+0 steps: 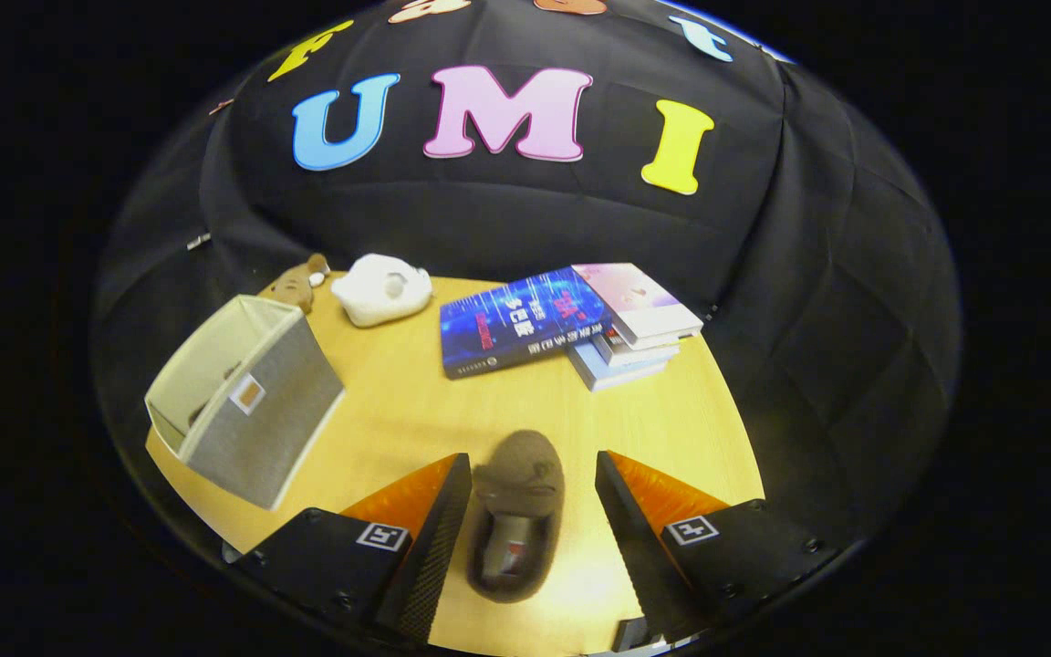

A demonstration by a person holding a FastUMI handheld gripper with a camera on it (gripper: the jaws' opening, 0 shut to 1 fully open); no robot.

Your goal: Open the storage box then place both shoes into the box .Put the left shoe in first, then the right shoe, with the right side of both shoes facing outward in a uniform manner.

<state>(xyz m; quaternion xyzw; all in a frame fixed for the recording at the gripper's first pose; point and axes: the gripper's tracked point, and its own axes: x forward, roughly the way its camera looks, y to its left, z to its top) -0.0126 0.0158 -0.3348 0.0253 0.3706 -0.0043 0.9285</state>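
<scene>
- Wooden bench point(416, 411) carries everything, black cloth behind it.
- Left: grey storage box point(247, 401), top open, with a plush toy point(296, 285) and white object point(382, 288) beyond.
- Middle: brown shoe point(515, 516) lies between the tool's point(533, 497) spread fingers, the left one touching or nearly so, the right apart.
- Right: stacked books point(571, 324).

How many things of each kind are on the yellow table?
Shoes: 1, the brown shoe between the open gripper fingers
Storage boxes: 1, the grey box
Books: 4, a blue book beside a stack of three
Soft toys: 2, a brown toy and a white toy
Total: 8
</scene>
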